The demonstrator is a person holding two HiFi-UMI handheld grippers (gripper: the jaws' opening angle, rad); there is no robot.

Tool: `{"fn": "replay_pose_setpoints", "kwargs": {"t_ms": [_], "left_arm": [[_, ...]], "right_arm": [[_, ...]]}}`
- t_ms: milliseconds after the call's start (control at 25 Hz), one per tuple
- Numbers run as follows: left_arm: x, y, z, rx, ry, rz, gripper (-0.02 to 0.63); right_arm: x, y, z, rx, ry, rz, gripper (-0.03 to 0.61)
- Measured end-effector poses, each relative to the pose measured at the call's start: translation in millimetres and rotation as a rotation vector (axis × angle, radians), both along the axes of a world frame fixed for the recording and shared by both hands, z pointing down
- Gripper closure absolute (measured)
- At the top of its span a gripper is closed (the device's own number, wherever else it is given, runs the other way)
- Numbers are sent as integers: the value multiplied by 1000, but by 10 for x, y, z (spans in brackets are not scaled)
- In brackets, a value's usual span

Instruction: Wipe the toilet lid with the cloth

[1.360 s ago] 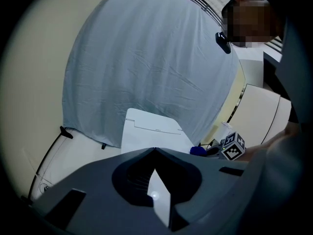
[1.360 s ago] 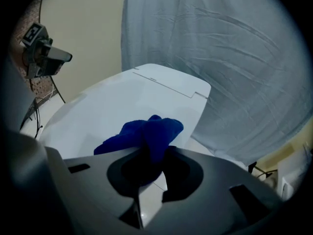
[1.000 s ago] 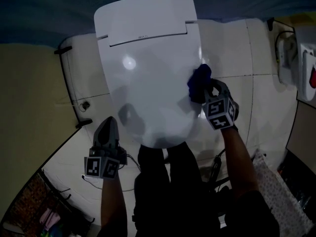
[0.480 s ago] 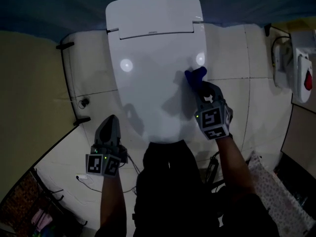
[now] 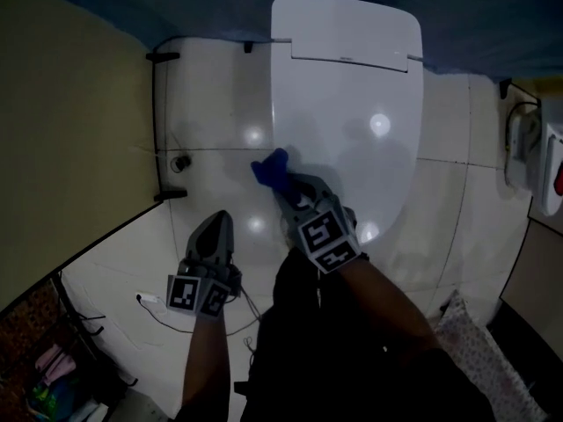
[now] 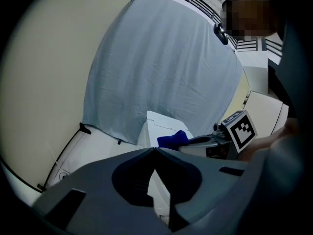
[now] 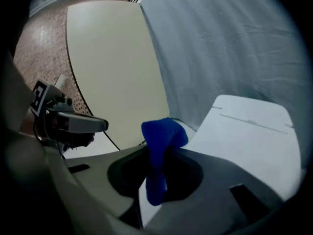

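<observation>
Head view looks steeply down on a white toilet with its lid [image 5: 347,112] shut, standing on a glossy white tiled floor [image 5: 207,104] beside a beige wall [image 5: 70,148]. The right gripper [image 5: 288,187] reaches across the lid's left edge, near the front, and its jaws are clamped on a bunched blue cloth [image 5: 270,169]. The cloth sits right at that left edge, partly over the lid and partly over the floor beyond it; whether it presses on the lid cannot be told from here. In the right gripper view the cloth is pinched between the two jaws, one end sticking up past the tips and the other hanging down in the gap behind them, with the lid lying to the right. The left gripper [image 5: 214,229] hangs over the floor to the left of the toilet's front, apart from the lid and the cloth. In the left gripper view its jaws are closed tip to tip with nothing between them, and a blue-grey sheet [image 6: 161,58] hangs behind the toilet.
</observation>
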State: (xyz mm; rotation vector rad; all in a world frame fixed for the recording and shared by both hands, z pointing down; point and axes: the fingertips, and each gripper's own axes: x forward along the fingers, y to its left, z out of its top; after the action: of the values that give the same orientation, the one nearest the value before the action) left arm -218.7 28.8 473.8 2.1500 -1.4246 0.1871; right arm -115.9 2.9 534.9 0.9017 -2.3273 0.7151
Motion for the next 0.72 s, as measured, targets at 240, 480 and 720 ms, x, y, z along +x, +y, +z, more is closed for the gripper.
{"fn": "replay_pose_setpoints", "kwargs": {"t_ms": [240,480,720], "left_arm": [[-123,162,193,-36,2,18,624],[34,218,366,-41,29,45,624],[338,231,346,-47,72,32,625]], "right_arm": [[-33,97,750,-145,41,55,525],[548,121,1098,-111,237,53,525],[1081,158,1061,-61,327,12,524]]}}
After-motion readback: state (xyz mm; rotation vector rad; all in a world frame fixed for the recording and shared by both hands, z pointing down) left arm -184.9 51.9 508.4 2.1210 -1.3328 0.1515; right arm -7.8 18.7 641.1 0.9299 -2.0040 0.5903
